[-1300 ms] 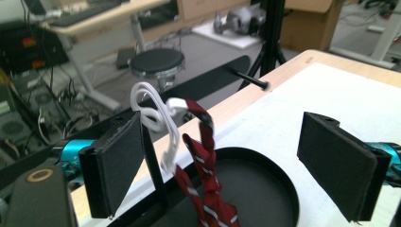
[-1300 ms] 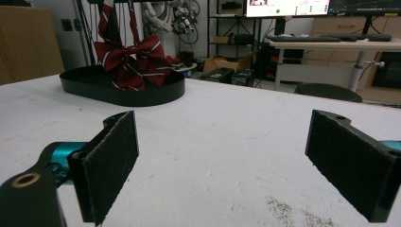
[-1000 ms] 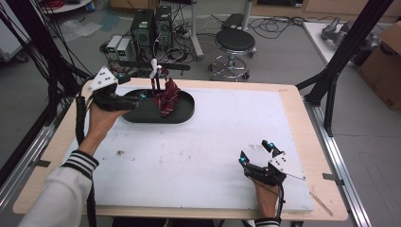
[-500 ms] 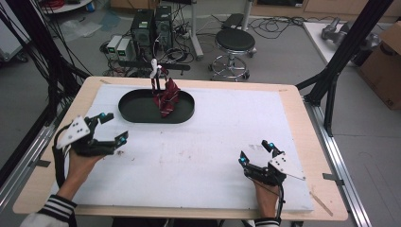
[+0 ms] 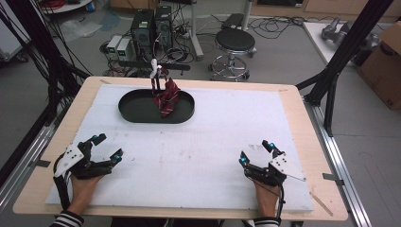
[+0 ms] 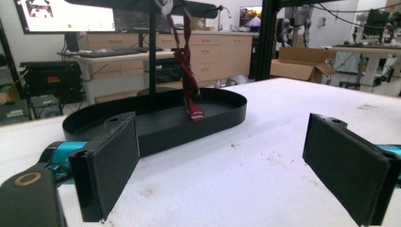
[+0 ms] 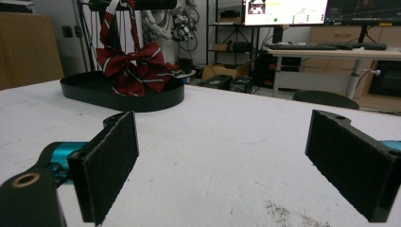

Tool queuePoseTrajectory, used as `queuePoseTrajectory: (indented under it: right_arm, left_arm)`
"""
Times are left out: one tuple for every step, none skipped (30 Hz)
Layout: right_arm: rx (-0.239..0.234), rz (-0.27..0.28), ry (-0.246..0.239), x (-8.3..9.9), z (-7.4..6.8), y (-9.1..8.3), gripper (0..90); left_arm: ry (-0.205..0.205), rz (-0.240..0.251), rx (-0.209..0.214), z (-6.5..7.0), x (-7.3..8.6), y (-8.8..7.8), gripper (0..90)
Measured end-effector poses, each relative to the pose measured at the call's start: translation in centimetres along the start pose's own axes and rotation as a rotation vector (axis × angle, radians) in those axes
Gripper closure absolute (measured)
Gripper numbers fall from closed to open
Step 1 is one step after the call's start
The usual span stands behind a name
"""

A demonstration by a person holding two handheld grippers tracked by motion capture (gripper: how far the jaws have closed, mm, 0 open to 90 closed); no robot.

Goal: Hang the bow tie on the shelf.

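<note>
While both hands rested at the near edge of the counter (image 5: 293, 123), the left tool (image 5: 106, 149) had its jaws spread wide with nothing between them, and the right tool (image 5: 255, 153) was wide and empty too. The red striped bow tie (image 5: 165, 97) hung from a black stand (image 5: 153, 75) over the black oval tray (image 5: 137, 111), at the far side, well apart from both tools.

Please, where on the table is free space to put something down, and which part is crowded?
The white mat is bare between the left gripper and the right gripper, both open at the near edge. It is also bare right of the black oval tray. Crowded: the tray itself, where a red striped bow tie hangs from a stand.
</note>
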State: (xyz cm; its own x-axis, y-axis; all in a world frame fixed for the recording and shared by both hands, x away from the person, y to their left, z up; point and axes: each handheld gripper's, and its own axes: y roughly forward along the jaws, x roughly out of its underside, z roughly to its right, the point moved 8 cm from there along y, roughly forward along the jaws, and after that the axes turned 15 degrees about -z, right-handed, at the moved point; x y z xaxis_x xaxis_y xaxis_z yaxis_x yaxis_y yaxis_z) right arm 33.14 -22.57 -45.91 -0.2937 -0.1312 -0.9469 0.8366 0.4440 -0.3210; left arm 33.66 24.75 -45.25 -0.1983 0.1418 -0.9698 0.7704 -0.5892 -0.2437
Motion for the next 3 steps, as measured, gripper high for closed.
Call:
queuePoseTrajectory:
  right_arm:
    - [0.001,0.006,-0.006,-0.04,0.02,-0.02,9.4]
    - [0.002,0.006,-0.005,-0.03,0.02,-0.03,9.4]
    - [-0.001,0.008,-0.002,-0.04,0.03,-0.04,9.4]
  left_arm:
    - [0.000,0.003,-0.012,-0.01,0.06,-0.03,11.9]
    - [0.000,0.009,-0.018,-0.02,0.04,-0.08,11.8]
    - [0.002,0.011,-0.023,-0.03,0.05,-0.12,11.9]
